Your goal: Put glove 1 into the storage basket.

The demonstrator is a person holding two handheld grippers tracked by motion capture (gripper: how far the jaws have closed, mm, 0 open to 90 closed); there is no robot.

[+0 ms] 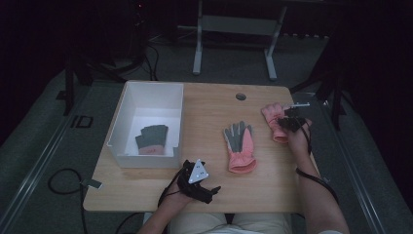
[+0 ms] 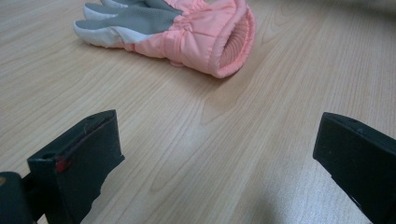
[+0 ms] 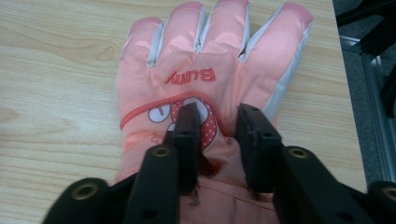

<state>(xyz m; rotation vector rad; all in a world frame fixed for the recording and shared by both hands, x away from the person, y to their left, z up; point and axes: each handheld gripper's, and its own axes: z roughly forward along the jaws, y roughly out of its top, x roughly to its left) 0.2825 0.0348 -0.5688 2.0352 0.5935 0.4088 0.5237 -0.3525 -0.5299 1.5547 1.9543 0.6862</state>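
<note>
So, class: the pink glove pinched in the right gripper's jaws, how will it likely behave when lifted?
The pink glove is padded fabric, so it will probably droop on both sides of the right gripper rather than stay flat. It looks puffy and likely light. The jaws bunch only a fold at its back, so the grip may slip; it won't roll or break.

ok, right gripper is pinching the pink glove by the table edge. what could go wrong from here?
1. The right gripper pinches only a fold of the pink padded glove; it may slip out on lifting.
2. That glove lies near the wooden table's edge; a drop could go overboard.
</note>
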